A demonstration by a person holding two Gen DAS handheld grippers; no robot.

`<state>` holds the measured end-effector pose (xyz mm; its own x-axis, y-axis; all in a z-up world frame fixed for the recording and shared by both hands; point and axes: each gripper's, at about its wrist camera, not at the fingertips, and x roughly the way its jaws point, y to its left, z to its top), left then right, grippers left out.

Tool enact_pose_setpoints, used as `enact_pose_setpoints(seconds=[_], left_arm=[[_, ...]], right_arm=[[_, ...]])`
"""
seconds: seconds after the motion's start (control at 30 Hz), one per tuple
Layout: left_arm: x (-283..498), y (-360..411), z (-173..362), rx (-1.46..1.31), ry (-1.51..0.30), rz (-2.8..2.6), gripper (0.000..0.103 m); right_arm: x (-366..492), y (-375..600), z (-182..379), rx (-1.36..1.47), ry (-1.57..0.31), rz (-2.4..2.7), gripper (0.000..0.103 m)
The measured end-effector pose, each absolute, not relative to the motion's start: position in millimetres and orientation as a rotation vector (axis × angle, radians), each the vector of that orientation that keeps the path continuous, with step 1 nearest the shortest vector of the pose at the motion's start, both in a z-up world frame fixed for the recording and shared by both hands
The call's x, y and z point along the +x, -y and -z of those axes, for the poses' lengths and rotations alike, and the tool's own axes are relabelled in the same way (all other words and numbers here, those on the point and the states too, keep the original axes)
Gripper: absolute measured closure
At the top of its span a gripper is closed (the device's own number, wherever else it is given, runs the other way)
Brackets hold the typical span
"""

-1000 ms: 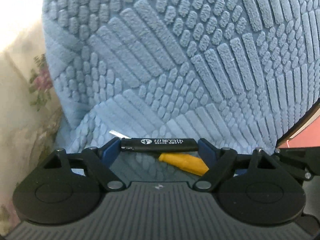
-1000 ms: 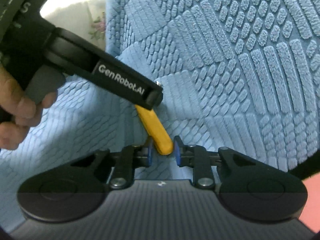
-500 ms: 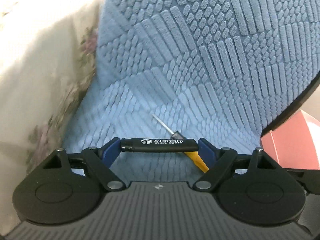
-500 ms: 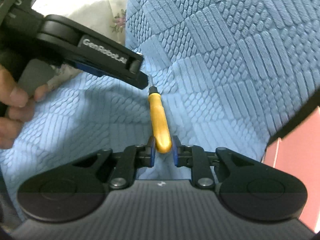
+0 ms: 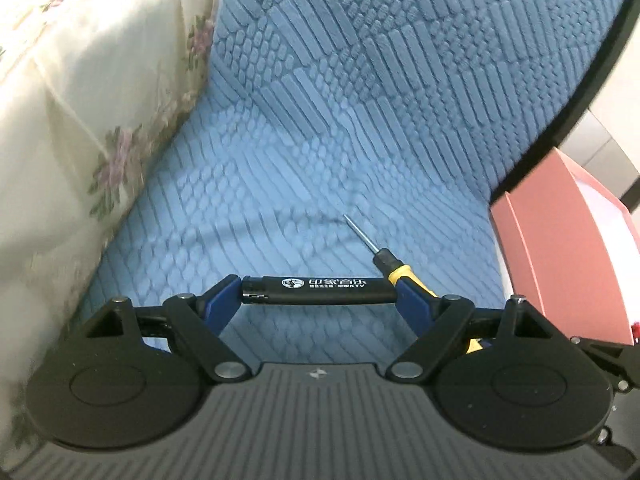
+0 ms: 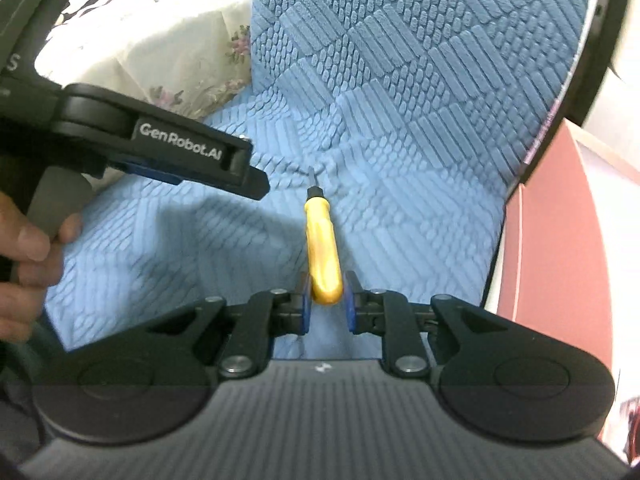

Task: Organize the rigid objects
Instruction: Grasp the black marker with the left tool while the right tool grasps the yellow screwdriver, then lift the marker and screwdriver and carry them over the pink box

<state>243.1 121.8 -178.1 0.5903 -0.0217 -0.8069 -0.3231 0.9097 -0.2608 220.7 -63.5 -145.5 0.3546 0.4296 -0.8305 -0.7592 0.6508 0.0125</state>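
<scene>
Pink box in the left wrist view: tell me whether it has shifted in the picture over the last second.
Yes. The pink box shows much more, spreading leftward from the right edge beside the blue textured cover.

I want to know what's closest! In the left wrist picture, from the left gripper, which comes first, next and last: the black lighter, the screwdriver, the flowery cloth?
1. Black lighter: clamped lengthwise between the left gripper fingers.
2. Screwdriver: just behind the lighter's right end, tip pointing away.
3. Flowery cloth: far off on the left, beside the blue cushion.
</scene>
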Motion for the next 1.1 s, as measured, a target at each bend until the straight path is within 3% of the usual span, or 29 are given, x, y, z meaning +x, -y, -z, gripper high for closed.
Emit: enact_pose_setpoints(seconds=[0.03,0.7,0.77,0.83,0.87,1.1], left_arm=[[240,-119,179,-0.408,-0.932,-0.184,0.017],[174,-90,157,-0.444,-0.894,-0.162,0.017],[176,-93,158,-0.457,-0.894,-0.164,0.017],[178,-95,160,-0.464,-0.893,-0.163,0.017],[179,-96,160,-0.466,-0.892,-0.161,0.017],[180,-106,161,-0.491,-0.876,-0.178,0.017]], right_arm=[[213,65,145,-0.416,-0.918,-0.789,0.083],[164,92,140,-0.269,-0.993,-0.696,0.082],[171,93,141,-0.22,-1.002,-0.702,0.077],[178,93,143,-0.177,-1.013,-0.709,0.062],[182,92,144,-0.157,-1.019,-0.707,0.059],[206,82,156,-0.073,-1.036,-0.682,0.057]])
